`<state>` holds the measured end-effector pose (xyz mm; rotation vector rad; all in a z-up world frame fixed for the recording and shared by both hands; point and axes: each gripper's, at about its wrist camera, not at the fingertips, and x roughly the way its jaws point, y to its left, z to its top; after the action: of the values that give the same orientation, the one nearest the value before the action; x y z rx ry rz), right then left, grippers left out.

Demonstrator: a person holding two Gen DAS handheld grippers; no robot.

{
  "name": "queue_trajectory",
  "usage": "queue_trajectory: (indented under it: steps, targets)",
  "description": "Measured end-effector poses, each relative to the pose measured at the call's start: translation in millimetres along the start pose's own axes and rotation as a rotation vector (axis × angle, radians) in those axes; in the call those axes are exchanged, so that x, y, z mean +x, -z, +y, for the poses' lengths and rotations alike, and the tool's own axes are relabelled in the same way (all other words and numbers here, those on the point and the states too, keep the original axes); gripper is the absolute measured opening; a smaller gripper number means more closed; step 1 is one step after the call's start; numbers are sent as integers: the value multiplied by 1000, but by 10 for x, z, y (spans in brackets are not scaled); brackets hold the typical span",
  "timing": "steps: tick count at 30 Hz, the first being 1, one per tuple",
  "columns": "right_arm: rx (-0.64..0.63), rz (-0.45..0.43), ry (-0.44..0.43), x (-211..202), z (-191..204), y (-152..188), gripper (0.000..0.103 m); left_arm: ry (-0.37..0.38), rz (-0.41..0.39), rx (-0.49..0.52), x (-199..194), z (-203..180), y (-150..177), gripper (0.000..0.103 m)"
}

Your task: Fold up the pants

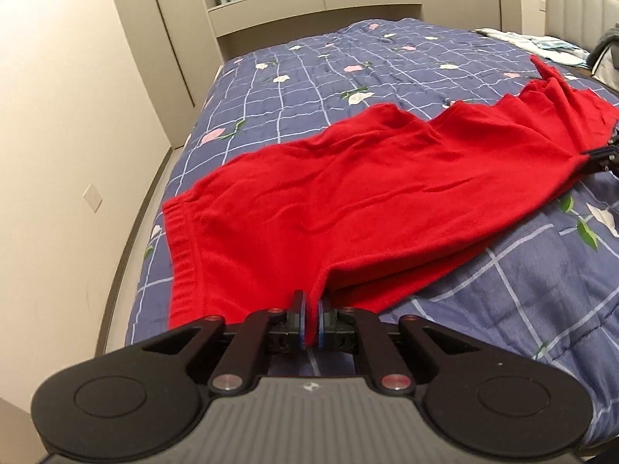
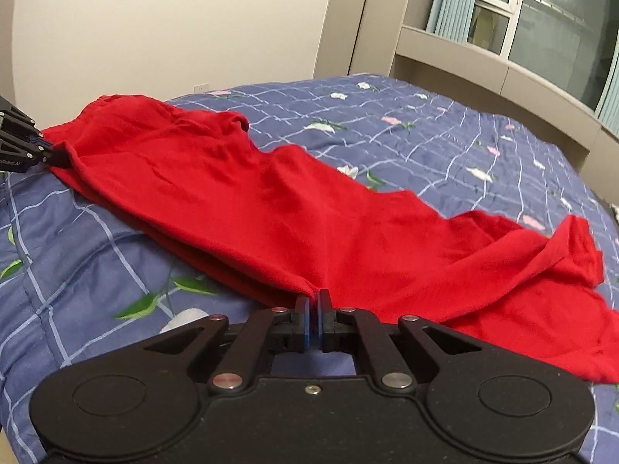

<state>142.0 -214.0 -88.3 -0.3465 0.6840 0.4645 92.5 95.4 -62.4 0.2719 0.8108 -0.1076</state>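
Note:
Red pants lie lengthwise on the bed, folded in half with one leg over the other. The elastic waistband is at the left in the left wrist view. My left gripper is shut on the near edge of the pants by the waist end. My right gripper is shut on the near edge of the pants further along the legs. The leg cuffs lie rumpled at the right. Each gripper shows in the other's view, the right and the left.
The bed carries a blue checked quilt with flowers. A cream wall and floor gap run along the bed's left side. A headboard and crumpled bedding are at the far right. A window ledge lies beyond the bed.

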Motion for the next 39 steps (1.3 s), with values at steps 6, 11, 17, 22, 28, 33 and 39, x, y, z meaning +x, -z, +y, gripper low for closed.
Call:
queue_trajectory:
  steps: [6, 11, 17, 22, 28, 33, 39]
  targets:
    - [32, 12, -7, 30, -46, 36, 26, -23, 27, -14, -35, -66, -22, 40]
    - [69, -13, -2, -69, -103, 36, 73, -31, 13, -91, -176, -95, -81, 94]
    - [184, -62, 13, -303, -299, 88, 102, 14, 5, -145, -263, -306, -216, 102]
    - [276, -64, 50, -476, -580, 137, 102, 102, -1, -144, -166, -625, -432, 103]
    - [348, -51, 115, -674, -991, 260, 102, 219, -69, -113, -12, -1147, -853, 103]
    - [356, -33, 153, -704, -1383, 278, 102, 306, -139, -43, 135, -1687, -1233, 103]
    - [312, -2, 216, -579, -2013, 22, 102, 392, -214, 55, 291, -2422, -1624, 103]
